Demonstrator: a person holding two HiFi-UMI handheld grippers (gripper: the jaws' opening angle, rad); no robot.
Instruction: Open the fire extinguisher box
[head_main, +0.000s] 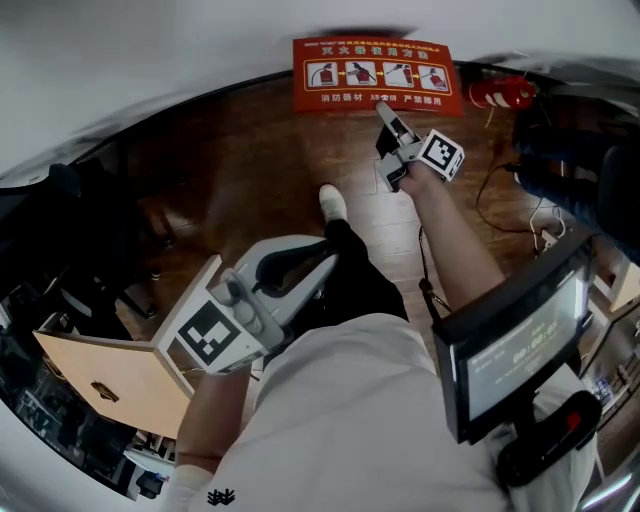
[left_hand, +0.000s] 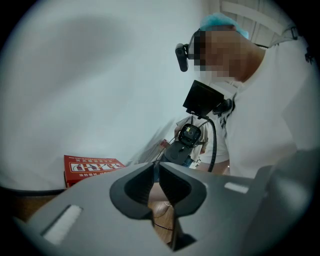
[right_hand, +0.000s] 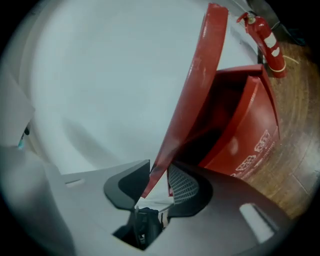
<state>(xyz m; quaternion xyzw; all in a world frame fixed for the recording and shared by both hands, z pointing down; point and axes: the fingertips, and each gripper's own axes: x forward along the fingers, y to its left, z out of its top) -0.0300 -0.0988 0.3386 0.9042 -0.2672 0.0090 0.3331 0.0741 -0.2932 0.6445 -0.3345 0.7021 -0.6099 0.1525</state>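
The red fire extinguisher box (head_main: 375, 75) stands on the wooden floor against the white wall, with pictograms on its face. In the right gripper view its lid (right_hand: 200, 85) is swung up away from the box body (right_hand: 250, 125), and the dark inside shows. My right gripper (right_hand: 159, 172) is shut on the lid's lower edge, which sits pinched between the two pads. In the head view that gripper (head_main: 385, 112) reaches out just below the box. My left gripper (head_main: 318, 258) is held low near the person's leg, away from the box. Its jaws (left_hand: 156, 182) are shut on nothing.
A red fire extinguisher (head_main: 500, 95) lies on the floor right of the box, also in the right gripper view (right_hand: 265, 42). Cables (head_main: 500, 190) trail across the wood floor at right. A light wooden panel (head_main: 100, 375) stands at lower left. The person's shoe (head_main: 332, 203) rests mid-floor.
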